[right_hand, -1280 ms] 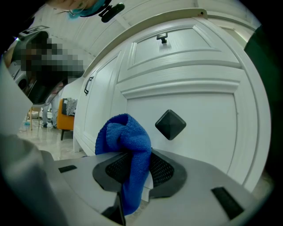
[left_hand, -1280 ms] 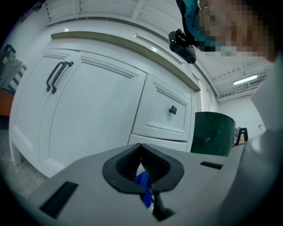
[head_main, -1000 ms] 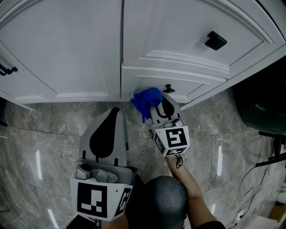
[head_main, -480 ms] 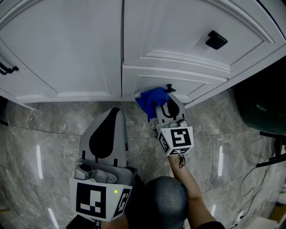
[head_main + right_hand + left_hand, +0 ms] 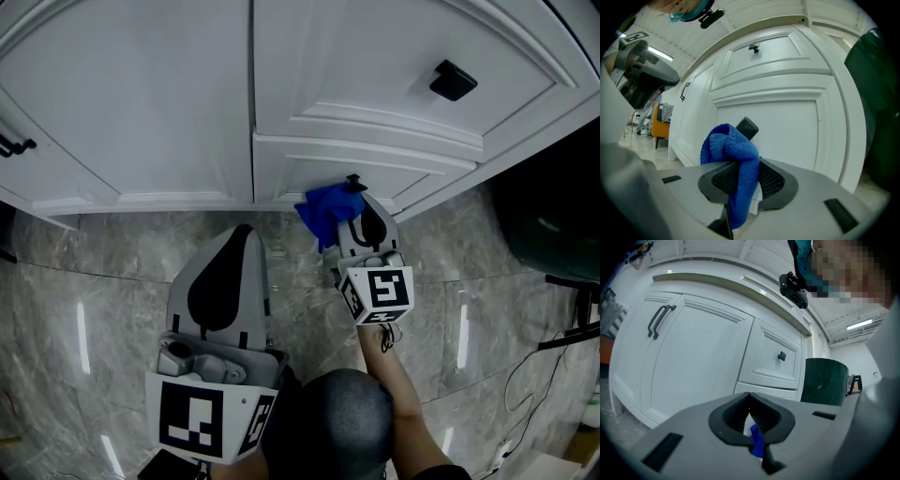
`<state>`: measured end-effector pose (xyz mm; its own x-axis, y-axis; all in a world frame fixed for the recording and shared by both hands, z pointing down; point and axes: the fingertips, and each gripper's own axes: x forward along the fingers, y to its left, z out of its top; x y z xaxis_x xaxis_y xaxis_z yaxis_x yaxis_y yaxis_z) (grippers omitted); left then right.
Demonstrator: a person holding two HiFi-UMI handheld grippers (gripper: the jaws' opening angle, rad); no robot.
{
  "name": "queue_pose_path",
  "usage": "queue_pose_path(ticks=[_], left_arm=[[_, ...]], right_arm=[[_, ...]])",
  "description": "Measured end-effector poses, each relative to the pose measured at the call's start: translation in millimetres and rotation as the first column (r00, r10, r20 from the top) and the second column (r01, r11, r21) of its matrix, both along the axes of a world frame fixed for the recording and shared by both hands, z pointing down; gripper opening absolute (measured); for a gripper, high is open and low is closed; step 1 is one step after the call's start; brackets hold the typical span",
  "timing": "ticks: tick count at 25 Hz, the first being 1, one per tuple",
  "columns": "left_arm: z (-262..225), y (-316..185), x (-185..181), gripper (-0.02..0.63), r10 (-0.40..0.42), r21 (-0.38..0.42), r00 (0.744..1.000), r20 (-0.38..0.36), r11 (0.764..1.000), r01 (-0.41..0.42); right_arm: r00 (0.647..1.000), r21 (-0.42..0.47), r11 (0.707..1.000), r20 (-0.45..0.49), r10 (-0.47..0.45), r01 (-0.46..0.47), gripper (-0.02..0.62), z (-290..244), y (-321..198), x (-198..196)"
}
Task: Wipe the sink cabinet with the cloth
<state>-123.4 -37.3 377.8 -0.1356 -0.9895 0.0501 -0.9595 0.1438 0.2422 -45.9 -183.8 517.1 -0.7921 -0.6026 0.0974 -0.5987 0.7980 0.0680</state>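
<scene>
The white sink cabinet (image 5: 366,150) fills the top of the head view. A blue cloth (image 5: 327,208) is bunched against the bottom of its lower drawer front, just left of a small black knob (image 5: 354,182). My right gripper (image 5: 360,212) is shut on the cloth, its tips at the cabinet face. In the right gripper view the cloth (image 5: 733,154) hangs out of the right gripper (image 5: 740,174) and partly hides the dark knob (image 5: 747,127). My left gripper (image 5: 238,236) hangs back over the floor, shut and empty. Its jaws (image 5: 750,420) point at the cabinet doors.
A dark green bin (image 5: 548,216) stands right of the cabinet. Grey marble floor (image 5: 94,281) lies below. An upper drawer has a black knob (image 5: 453,82), and black bar handles (image 5: 14,145) show at far left. Cables (image 5: 525,375) trail at the lower right.
My right gripper has slid the blue cloth to the right along the lower drawer front, closer to the small black knob. The left gripper has stayed put.
</scene>
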Motion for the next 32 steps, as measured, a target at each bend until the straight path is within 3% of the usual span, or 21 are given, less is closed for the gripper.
queue_pose_path(ticks=[24,32], left_arm=[[0.4,-3.8,7.9,0.0,0.014,-0.011,1.0,0.01,1.0,-0.014],[-0.3,-2.7,8.5,0.0,0.01,-0.015,1.0,0.02,1.0,-0.01]], right_arm=[[0.987,-0.042,0.987,0.035,0.159,-0.157,0.115,3.0,-33.8,56.6],[0.982,-0.013,0.982,0.008,0.19,-0.19,0.115,3.0,-39.3,67.5]])
